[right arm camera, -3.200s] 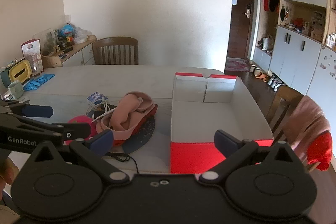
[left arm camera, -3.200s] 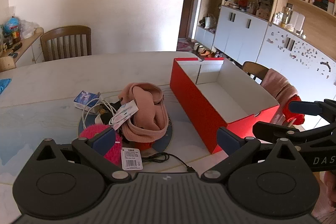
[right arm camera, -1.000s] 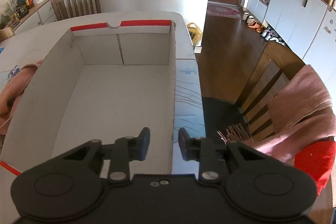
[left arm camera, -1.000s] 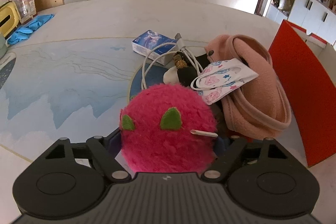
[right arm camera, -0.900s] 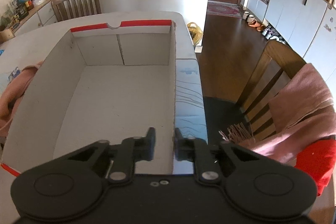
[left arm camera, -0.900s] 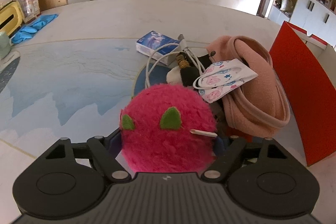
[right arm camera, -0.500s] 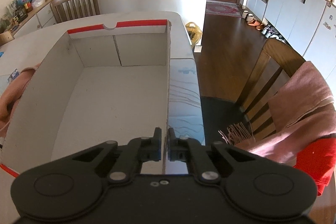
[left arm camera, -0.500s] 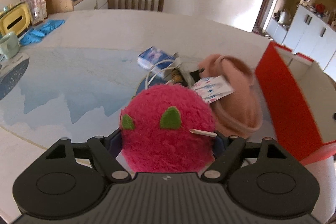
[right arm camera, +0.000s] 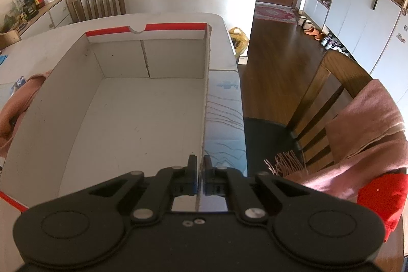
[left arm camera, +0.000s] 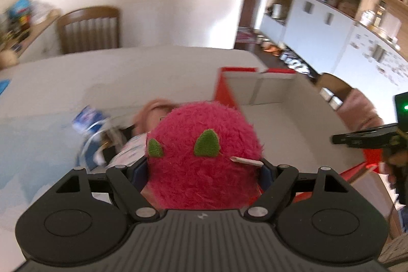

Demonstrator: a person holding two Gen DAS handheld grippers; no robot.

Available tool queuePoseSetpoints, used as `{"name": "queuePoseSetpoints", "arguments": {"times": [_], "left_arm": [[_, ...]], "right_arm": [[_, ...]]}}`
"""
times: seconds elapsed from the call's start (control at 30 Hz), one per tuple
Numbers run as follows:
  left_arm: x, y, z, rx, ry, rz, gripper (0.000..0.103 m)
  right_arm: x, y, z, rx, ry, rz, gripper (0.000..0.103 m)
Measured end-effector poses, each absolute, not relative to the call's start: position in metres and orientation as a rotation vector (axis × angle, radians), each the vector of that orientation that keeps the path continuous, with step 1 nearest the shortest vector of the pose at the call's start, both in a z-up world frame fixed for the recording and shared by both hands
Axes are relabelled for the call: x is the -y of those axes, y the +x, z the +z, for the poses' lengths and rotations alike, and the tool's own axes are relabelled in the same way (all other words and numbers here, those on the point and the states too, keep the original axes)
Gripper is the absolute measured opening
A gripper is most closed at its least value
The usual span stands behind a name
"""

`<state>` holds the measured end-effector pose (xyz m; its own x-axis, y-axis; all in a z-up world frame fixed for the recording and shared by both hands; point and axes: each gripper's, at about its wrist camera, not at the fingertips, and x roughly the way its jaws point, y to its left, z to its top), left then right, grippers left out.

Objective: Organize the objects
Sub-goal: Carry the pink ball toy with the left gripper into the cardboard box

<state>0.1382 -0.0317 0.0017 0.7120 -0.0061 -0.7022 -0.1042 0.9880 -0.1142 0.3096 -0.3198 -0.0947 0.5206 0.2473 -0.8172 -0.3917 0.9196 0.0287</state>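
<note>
Pale table (right arm camera: 221,24) with blue landscape print toward near edge. Directly on it: open red box (right arm camera: 127,114), white inside, along right edge; pink fabric bundle (right arm camera: 15,103) just beside box's left wall; small blue packet (left arm camera: 85,119) and white cable, blurred, left of bundle.

Fuzzy pink plush ball (left arm camera: 201,157); matt cardboard box (right arm camera: 122,119); glossy table (right arm camera: 224,119)

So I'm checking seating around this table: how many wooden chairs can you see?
2. One wooden chair stands at the table's far side by the wall. Another chair, draped with a pink scarf, sits beside the table on the cabinet side. Others may lie outside the view.
</note>
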Motion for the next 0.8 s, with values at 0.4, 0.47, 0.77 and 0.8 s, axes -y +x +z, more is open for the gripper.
{"name": "queuePoseSetpoints", "arguments": {"times": [0.4,0.47,0.77,0.8], "left_arm": [[0.103,0.218,0.014,-0.792,-0.027,-0.145,0.081],[0.113,0.229,0.009,-0.807,-0.004,-0.174,0.081],[0.149,0.276,-0.026,-0.899,0.079,-0.268,0.081],[0.151,0.28,-0.032,-0.911,0.082,-0.272,0.081]], "right_arm": [[0.318,0.313,-0.093,-0.962,-0.197,0.388,0.003],[0.318,0.313,-0.094,-0.964,-0.19,0.385,0.003],[0.316,0.311,-0.093,-0.963,-0.186,0.373,0.003],[0.316,0.311,-0.093,-0.963,-0.188,0.373,0.003]]}}
